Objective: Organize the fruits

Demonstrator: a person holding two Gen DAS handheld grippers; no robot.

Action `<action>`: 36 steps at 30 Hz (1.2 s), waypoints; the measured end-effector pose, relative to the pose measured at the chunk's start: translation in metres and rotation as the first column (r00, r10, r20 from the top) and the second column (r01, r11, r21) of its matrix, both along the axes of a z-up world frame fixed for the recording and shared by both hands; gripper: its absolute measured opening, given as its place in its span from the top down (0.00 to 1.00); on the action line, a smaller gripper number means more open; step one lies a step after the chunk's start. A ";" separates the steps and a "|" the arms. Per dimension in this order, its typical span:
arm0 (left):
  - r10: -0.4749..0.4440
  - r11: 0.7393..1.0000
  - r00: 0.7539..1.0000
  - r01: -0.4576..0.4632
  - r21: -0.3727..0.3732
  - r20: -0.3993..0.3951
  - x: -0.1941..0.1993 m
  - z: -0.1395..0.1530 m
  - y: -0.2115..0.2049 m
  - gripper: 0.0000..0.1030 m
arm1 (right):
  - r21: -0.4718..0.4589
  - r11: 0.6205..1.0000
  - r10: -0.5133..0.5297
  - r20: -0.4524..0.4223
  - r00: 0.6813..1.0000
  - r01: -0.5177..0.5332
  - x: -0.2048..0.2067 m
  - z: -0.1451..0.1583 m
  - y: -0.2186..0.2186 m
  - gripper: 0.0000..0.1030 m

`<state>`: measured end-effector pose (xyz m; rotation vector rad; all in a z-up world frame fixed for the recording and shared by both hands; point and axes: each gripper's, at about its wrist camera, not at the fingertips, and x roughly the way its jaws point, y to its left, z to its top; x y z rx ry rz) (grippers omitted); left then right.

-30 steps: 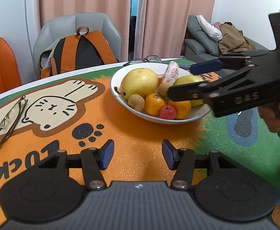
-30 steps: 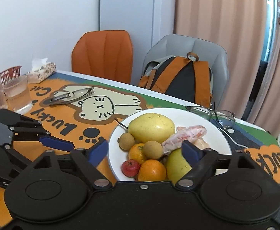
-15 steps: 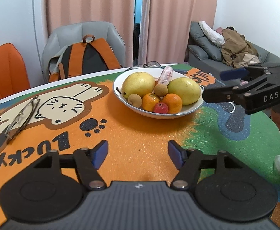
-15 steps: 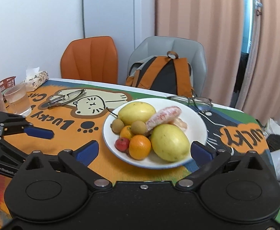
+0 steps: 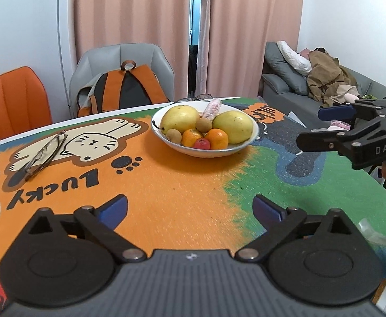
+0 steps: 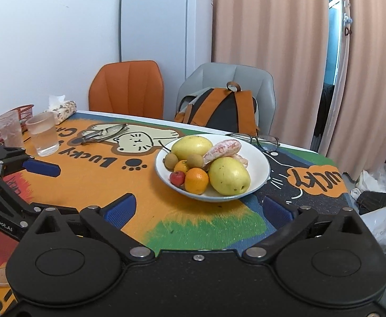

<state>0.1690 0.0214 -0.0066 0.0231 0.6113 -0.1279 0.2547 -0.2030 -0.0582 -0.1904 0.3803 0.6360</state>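
1. The desk (image 5: 182,185), under a mat printed with a cat and the word "Lucky", carries everything here.
2. The white bowl (image 6: 261,169) sits on the mat toward the desk's far side, well apart from both grippers.
3. The left hand-held gripper (image 5: 190,210) hovers over the orange part of the mat; its jaws are opening, with only bare mat between them.
4. The right hand-held gripper (image 6: 198,206) has its jaws spread wide, nothing between them, the bowl just beyond its tips.
5. Two yellow pears (image 6: 228,175) lie in the bowl, one at the back, one at the front right.
6. A peeled pink fruit segment (image 6: 222,149) rests between them.
7. Two oranges (image 6: 196,180), two brown kiwis (image 6: 194,160) and a small red fruit (image 6: 177,177) cluster at the bowl's front left.
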 end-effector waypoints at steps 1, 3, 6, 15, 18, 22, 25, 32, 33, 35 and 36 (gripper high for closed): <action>0.001 1.000 1.000 -0.001 0.002 0.005 -0.004 0.001 -0.002 0.02 | 0.003 1.000 0.005 0.004 1.000 -0.005 -0.005 0.000 -0.003 0.00; 0.005 1.000 1.000 -0.005 0.005 0.013 -0.013 0.002 -0.006 0.00 | 0.011 1.000 0.007 0.012 1.000 -0.007 -0.014 0.001 -0.007 0.00; 0.031 1.000 0.999 -0.031 -0.001 0.015 -0.024 0.002 -0.009 0.00 | 0.028 1.000 0.002 0.034 0.999 -0.003 -0.028 0.000 -0.015 0.00; 0.057 0.998 0.998 -0.056 -0.029 0.025 -0.063 0.005 -0.011 0.00 | 0.047 0.999 -0.020 0.063 0.998 0.017 -0.066 -0.009 -0.036 0.00; 0.058 0.998 0.998 -0.057 -0.025 0.016 -0.070 0.004 -0.013 0.00 | 0.046 0.998 -0.035 0.055 0.998 0.032 -0.073 -0.015 -0.041 0.00; 0.053 0.998 0.998 -0.053 -0.021 0.019 -0.080 0.003 -0.016 0.00 | 0.059 0.997 -0.057 0.051 0.997 0.054 -0.080 -0.019 -0.051 0.00; 0.046 0.999 0.999 -0.046 -0.017 0.027 -0.089 0.004 -0.019 0.00 | 0.067 0.996 -0.070 0.052 0.996 0.066 -0.085 -0.020 -0.057 0.00; 0.017 1.000 0.999 -0.017 -0.003 0.046 -0.111 0.005 -0.032 0.00 | 0.078 0.994 -0.076 0.074 0.994 0.070 -0.102 -0.019 -0.068 0.00; 0.013 1.000 0.999 -0.013 -0.004 0.047 -0.114 0.005 -0.034 0.00 | 0.081 0.994 -0.076 0.076 0.994 0.070 -0.104 -0.019 -0.069 0.00; 0.009 1.000 0.999 -0.009 0.000 0.048 -0.120 0.006 -0.037 0.00 | 0.086 0.994 -0.078 0.077 0.994 0.071 -0.108 -0.019 -0.072 0.00; 0.008 1.000 0.999 -0.008 0.001 0.048 -0.123 0.007 -0.039 0.00 | 0.089 0.993 -0.079 0.078 0.994 0.072 -0.111 -0.019 -0.073 0.00</action>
